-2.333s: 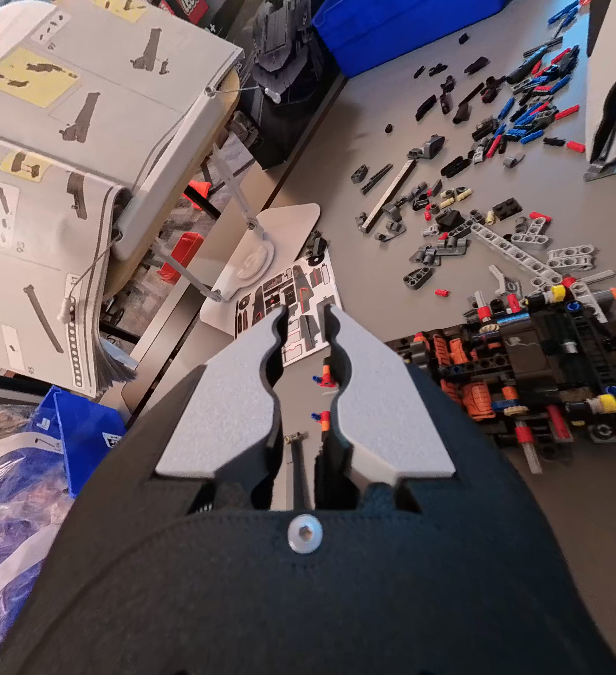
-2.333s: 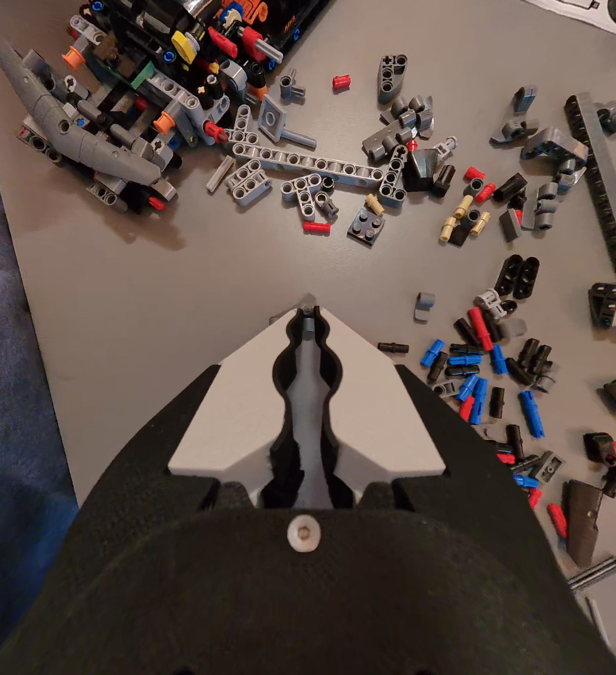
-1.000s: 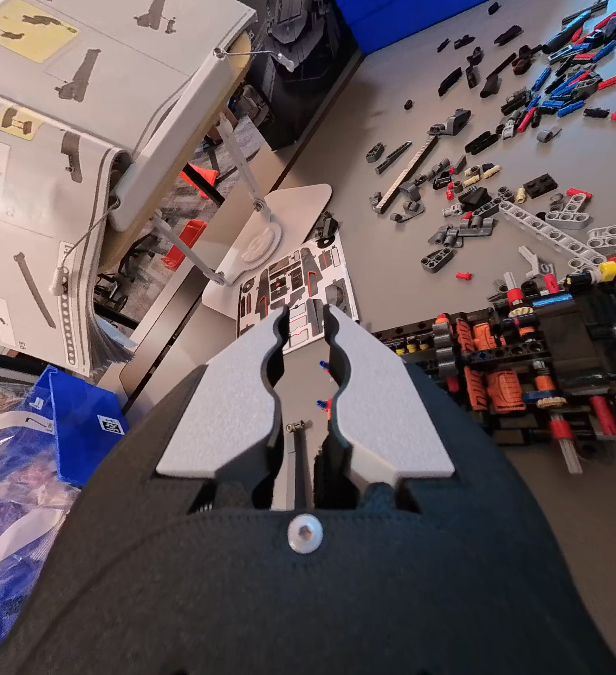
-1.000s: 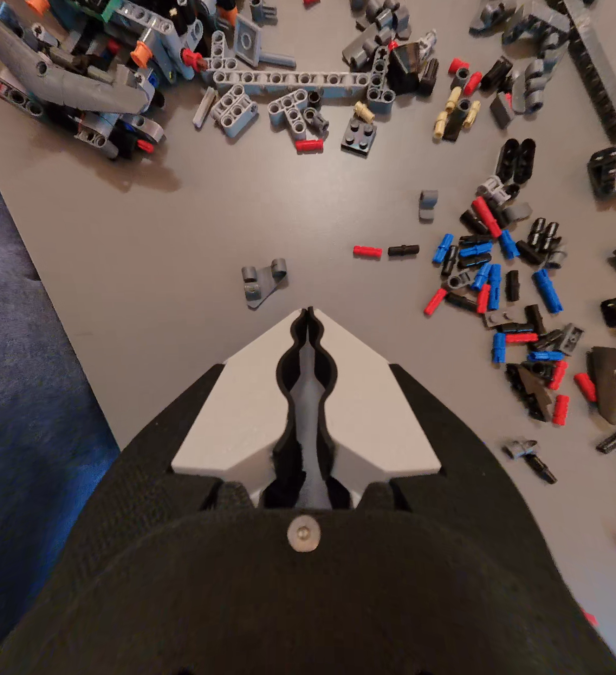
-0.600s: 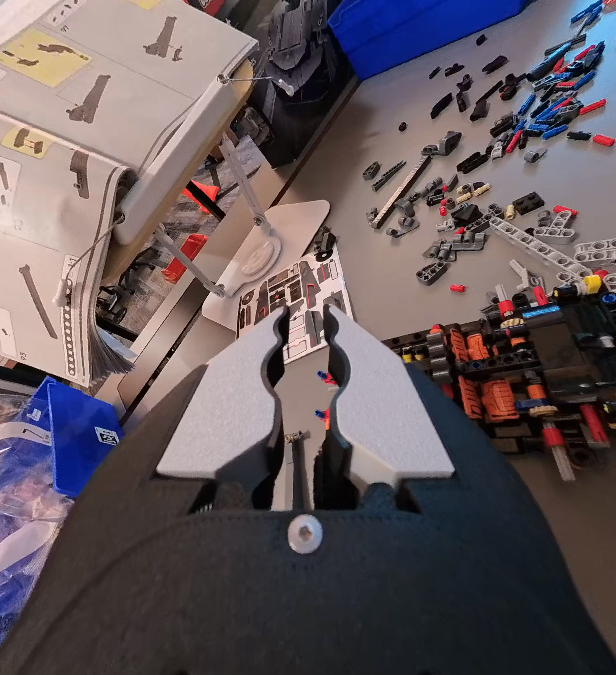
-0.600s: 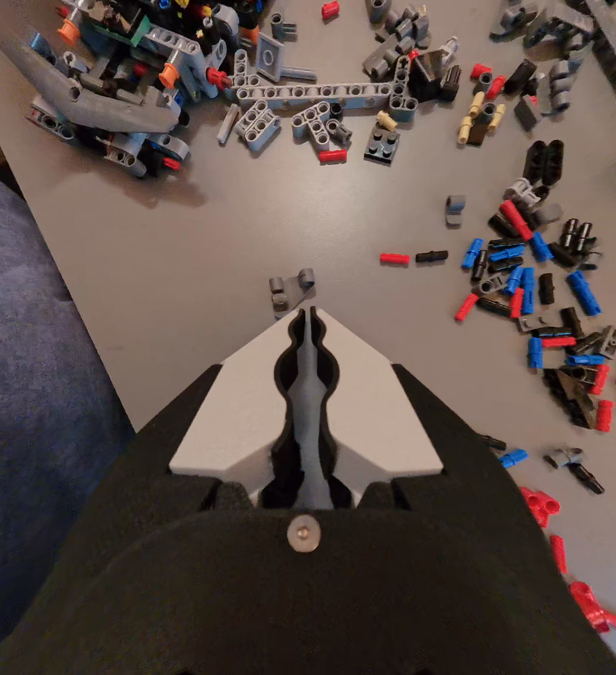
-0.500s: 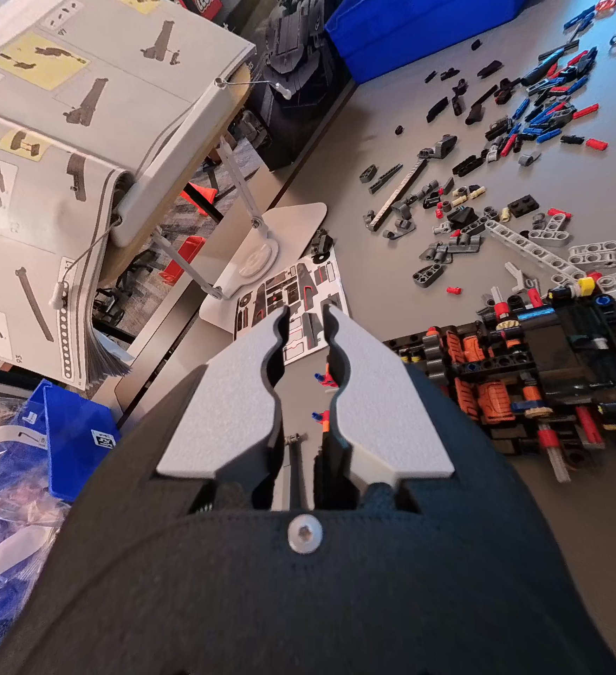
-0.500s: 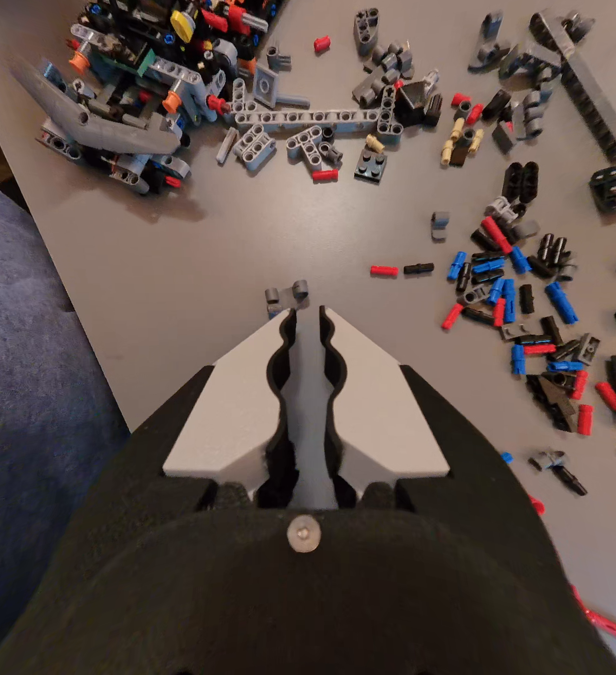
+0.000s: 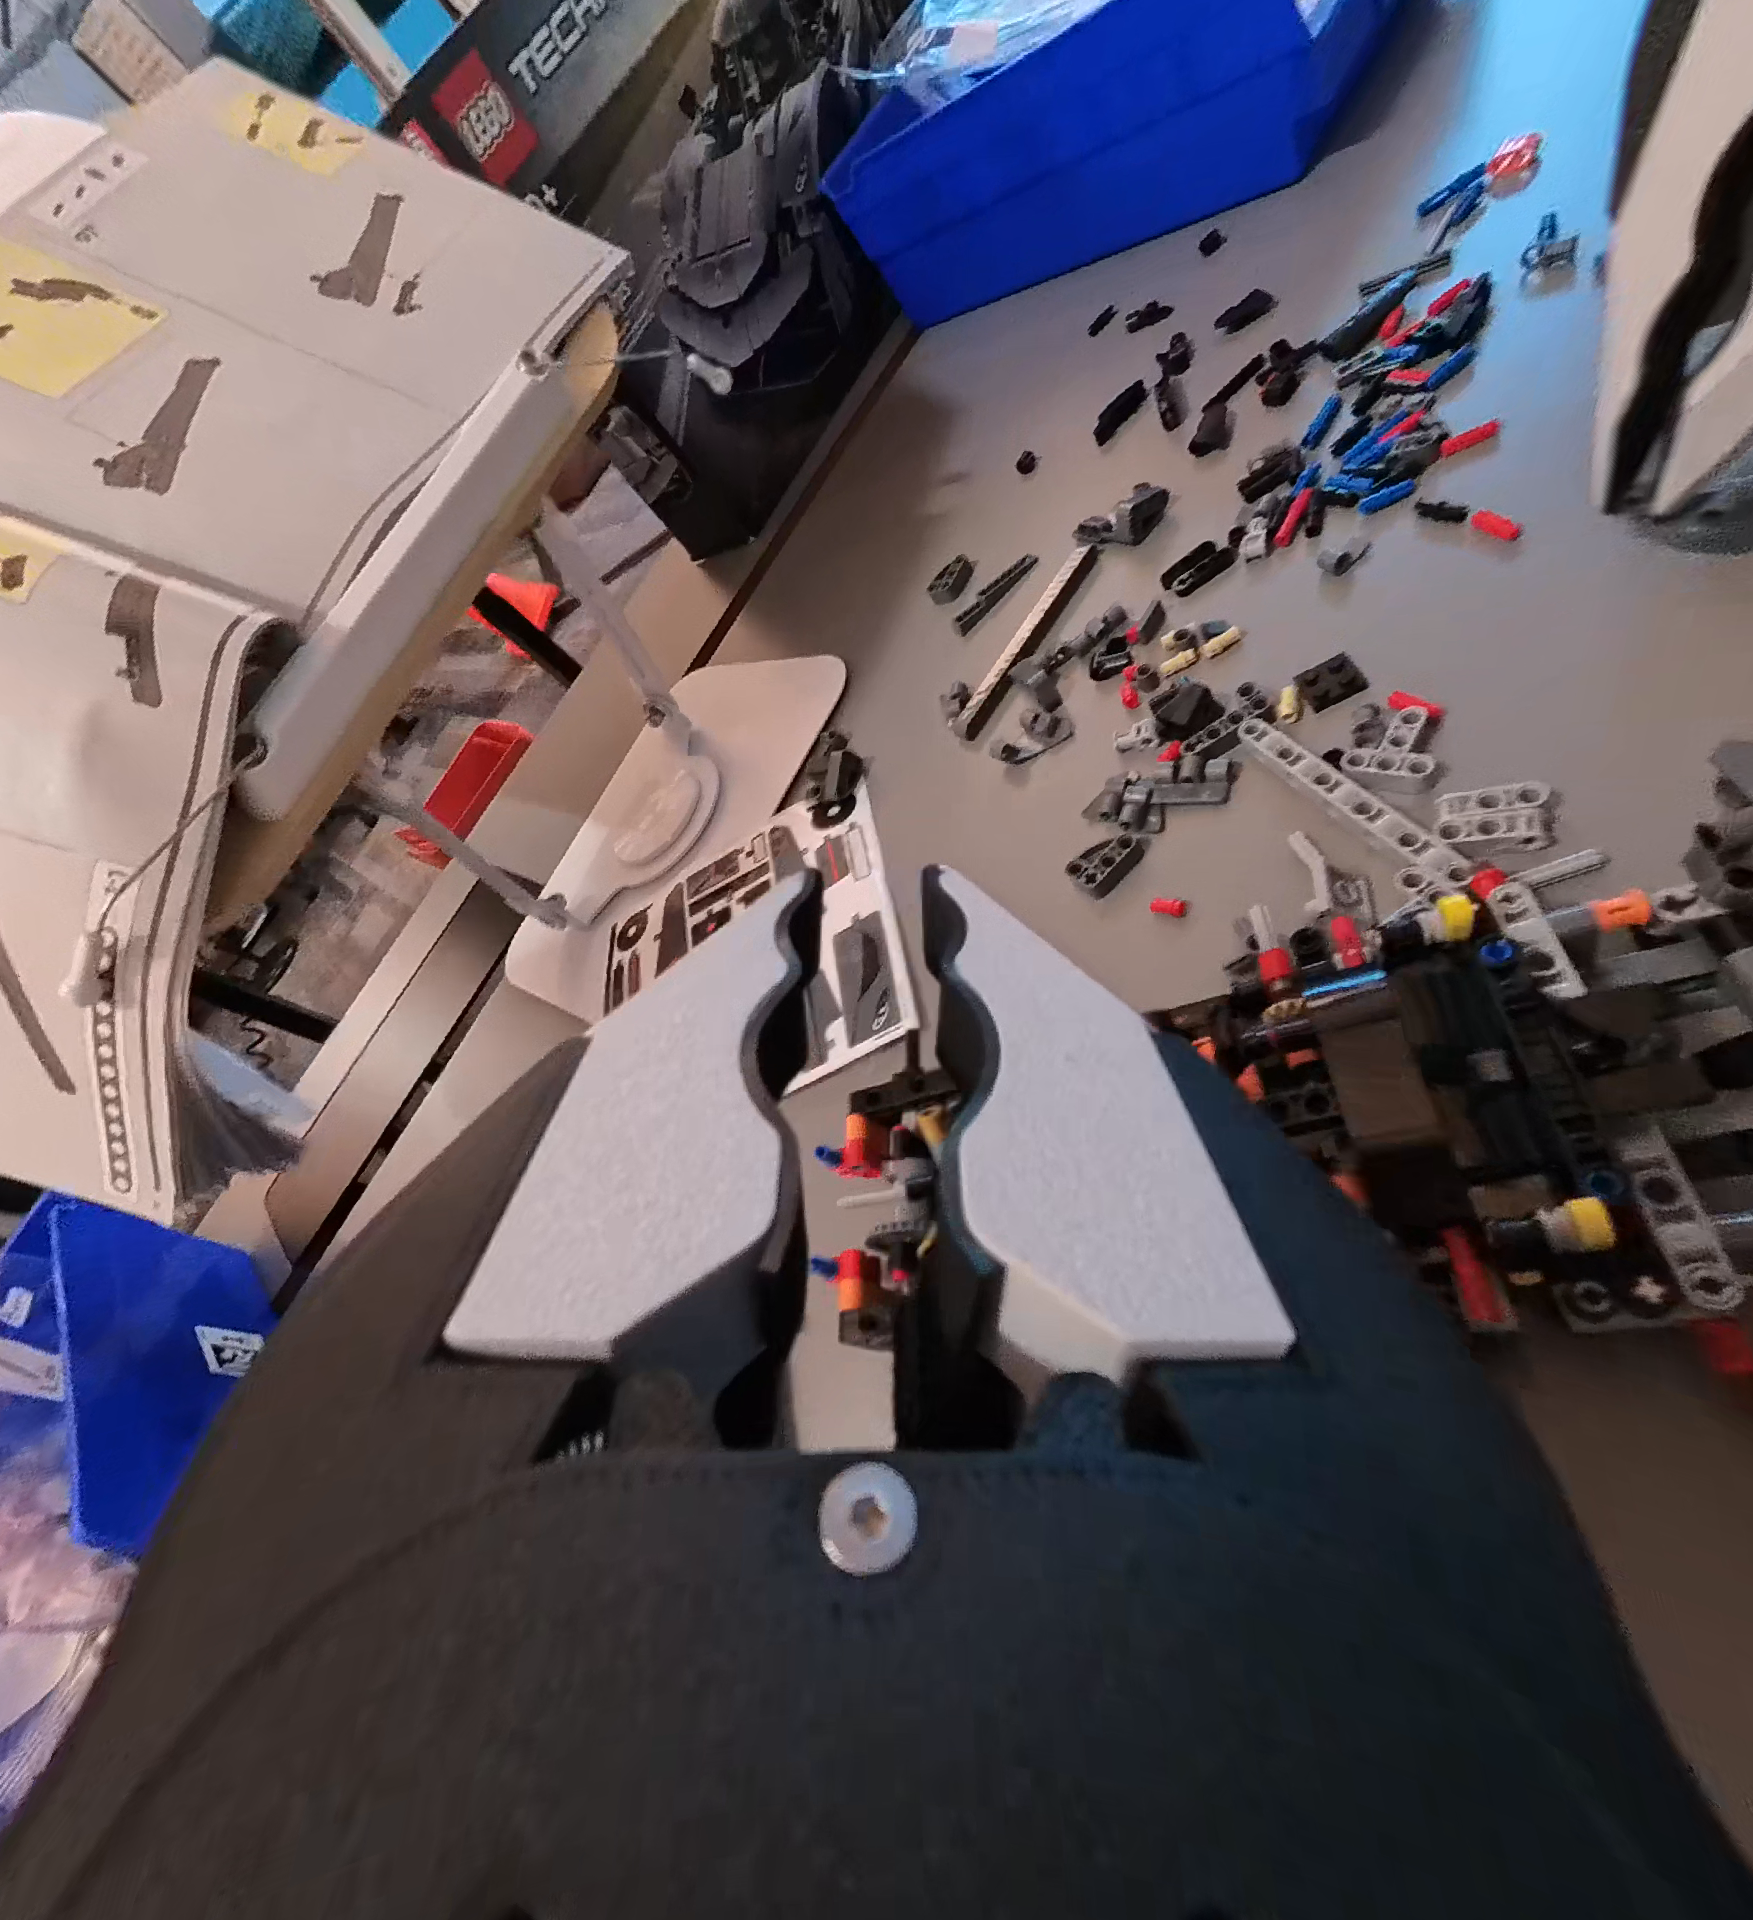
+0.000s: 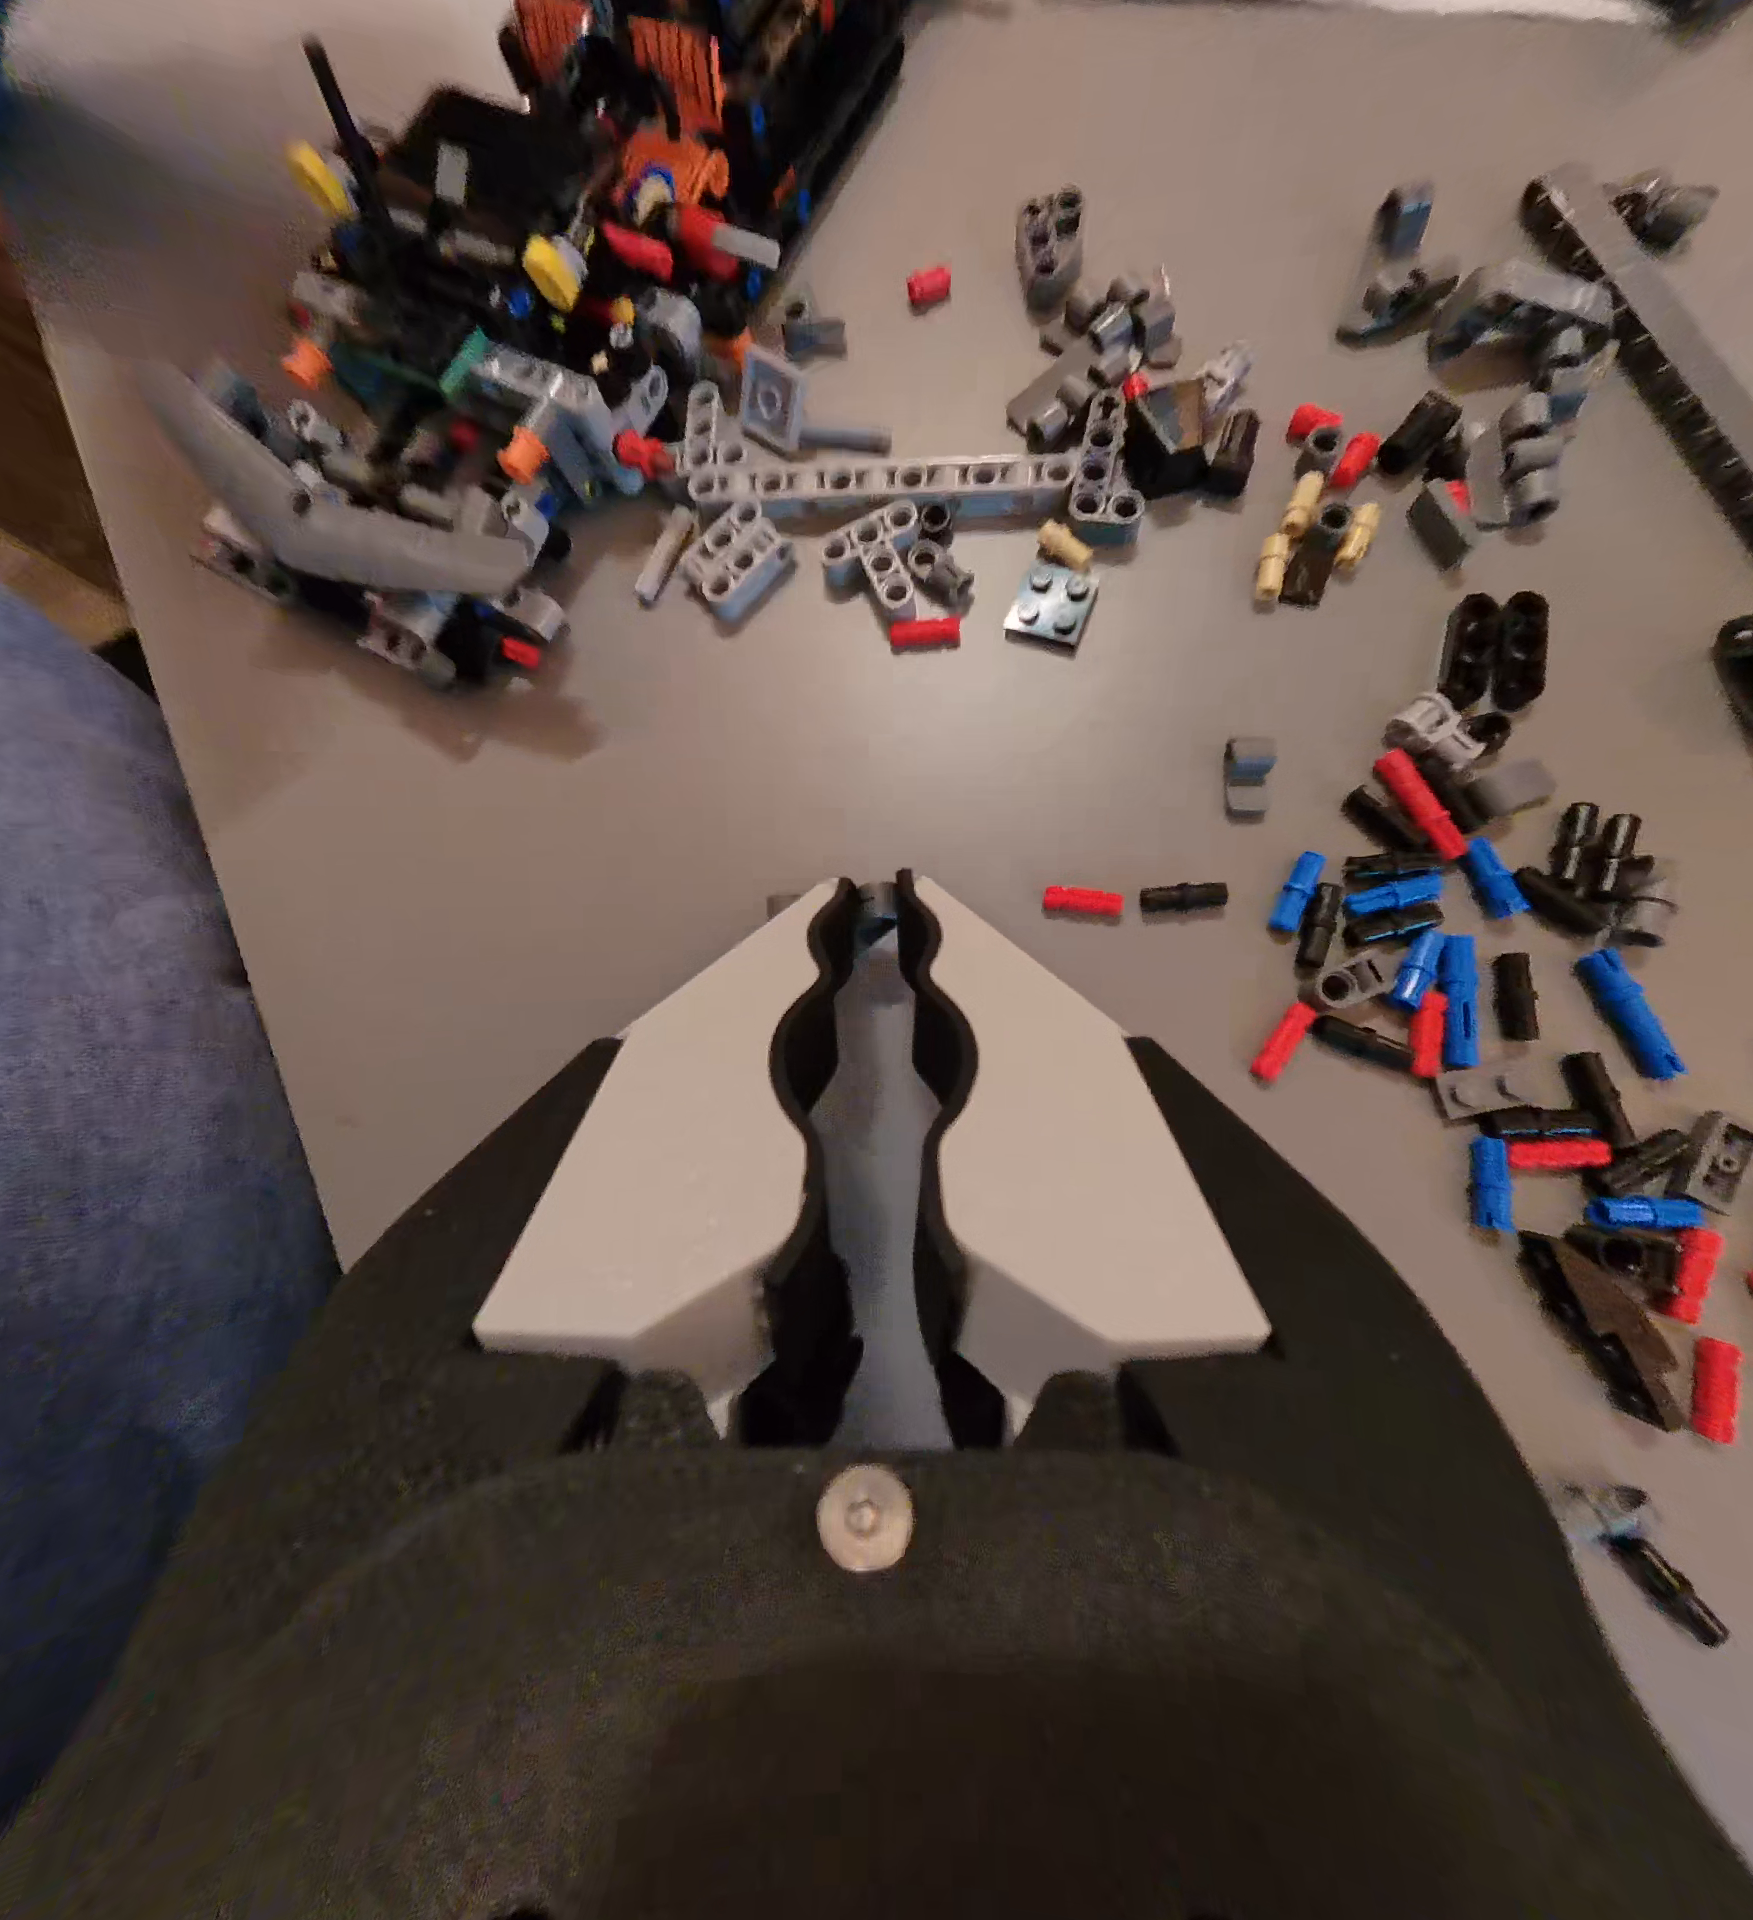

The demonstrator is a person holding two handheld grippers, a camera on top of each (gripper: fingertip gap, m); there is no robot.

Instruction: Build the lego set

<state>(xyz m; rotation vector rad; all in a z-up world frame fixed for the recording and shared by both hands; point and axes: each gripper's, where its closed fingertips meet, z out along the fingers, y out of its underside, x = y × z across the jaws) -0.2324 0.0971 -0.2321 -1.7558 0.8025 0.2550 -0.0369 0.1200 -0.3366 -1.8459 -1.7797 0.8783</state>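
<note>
Table: grey top; its near-left edge runs diagonally just beside the right claw, blue fabric below it. A bare strip lies between that edge and the scattered parts, the only open room for moving on this side.

Model: part-built, black and grey with orange and red fittings. It now fills the lower right of the left wrist view, closer than a second ago; its near end sits under the left claw.

Booklet: open on a stand at the far-left edge, sticker sheet below it.

Loose parts: pins in blue, red and black to the right; grey beams near the model. Well apart from the right claw's tip.

Left claw: jaws narrowly apart, holding nothing, poised above the model.

Right claw: half a second ago parted before the small grey connector; now closed on it, at the table's near edge. Judgement: pick made; carrying it to the model follows, across the bare strip, minding the edge.
</note>
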